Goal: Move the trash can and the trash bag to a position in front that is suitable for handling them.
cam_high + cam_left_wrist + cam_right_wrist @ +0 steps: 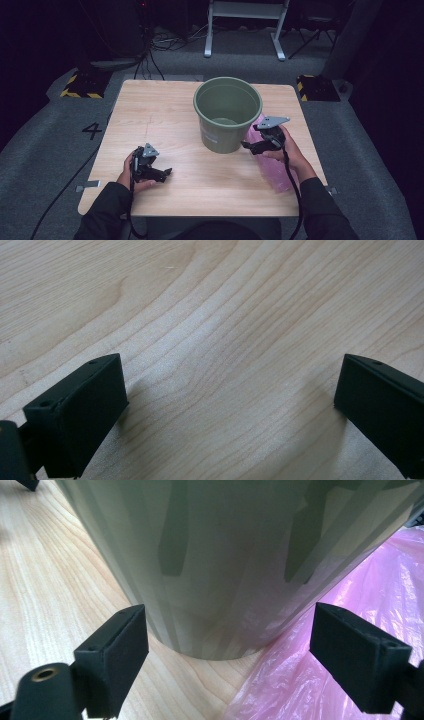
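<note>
Table [200, 185]: light wood, rounded corners, standing on grey carpet. The grain runs plainly across the top in both gripper views.

Bucket [227, 114]: olive green, round, upright, open at the top, narrowing toward its base. It stands on the table right of centre, toward the far edge. In the right gripper view its wall [230, 565] rises close ahead, and its base meets the wood between the two jaws.

Bag [274, 170]: pink, thin, translucent plastic, crumpled. It lies flat on the table to the right of the bucket, reaching to the near right edge. In the right gripper view the bag [320, 680] comes up against the bucket's base; whether it runs beneath the base cannot be told.

Left gripper [161, 174]: held in the person's left hand [131, 175] low over the near left part of the table, well apart from the bucket. Jaws spread wide, with bare wood between them [230, 405].

Right gripper [250, 146]: held in the person's right hand [292, 156], pointed at the lower right side of the bucket, just beside it. Jaws spread wide, clasping nothing; one stands over wood, the other over the bag. The hand rests above the bag.

Sleeves [107, 212]: dark, entering from the bottom edge.

Cables [295, 200]: black, trailing from each gripper toward the person.
</note>
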The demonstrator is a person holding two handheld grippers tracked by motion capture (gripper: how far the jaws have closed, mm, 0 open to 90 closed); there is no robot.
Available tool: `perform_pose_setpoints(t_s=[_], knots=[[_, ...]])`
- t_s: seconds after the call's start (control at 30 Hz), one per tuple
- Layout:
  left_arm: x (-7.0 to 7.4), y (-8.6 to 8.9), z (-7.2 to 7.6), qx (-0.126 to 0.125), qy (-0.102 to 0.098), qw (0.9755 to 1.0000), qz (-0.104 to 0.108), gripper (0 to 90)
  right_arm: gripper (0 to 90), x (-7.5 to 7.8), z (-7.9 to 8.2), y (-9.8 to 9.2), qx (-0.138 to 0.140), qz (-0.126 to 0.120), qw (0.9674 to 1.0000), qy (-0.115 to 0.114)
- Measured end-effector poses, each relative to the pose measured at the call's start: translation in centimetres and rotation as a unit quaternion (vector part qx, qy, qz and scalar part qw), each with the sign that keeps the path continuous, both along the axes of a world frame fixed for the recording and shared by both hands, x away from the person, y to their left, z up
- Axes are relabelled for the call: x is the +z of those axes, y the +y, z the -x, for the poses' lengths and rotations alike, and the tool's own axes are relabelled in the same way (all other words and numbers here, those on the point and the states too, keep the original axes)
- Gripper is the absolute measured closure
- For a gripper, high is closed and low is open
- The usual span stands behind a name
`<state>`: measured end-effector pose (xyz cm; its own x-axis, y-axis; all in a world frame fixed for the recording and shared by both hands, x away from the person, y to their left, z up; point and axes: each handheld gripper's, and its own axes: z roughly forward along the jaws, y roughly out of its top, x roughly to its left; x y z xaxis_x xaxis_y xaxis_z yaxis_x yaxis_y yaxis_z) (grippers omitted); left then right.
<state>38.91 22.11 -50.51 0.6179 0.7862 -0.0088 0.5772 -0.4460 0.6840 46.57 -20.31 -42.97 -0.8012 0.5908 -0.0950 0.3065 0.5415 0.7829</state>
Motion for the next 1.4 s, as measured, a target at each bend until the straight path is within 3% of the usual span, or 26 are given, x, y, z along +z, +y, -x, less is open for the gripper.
perform_pose_setpoints(t_s=[0.47,0.7,1.4], knots=[[0.0,0.0,0.0,0.0,0.0,1.0,0.0,0.3,15.6,-0.7,-0.7,0.7,-0.003,0.007,1.0,0.001],[0.0,0.0,0.0,-0.001,-0.001,1.0,0.0,0.3,15.5,-0.9,-0.9,1.3,-0.004,0.022,0.9997,-0.009],[0.0,0.0,0.0,-0.001,-0.001,1.0,0.0,0.3,15.7,-1.1,-1.0,3.5,0.008,0.008,0.9999,-0.007]])
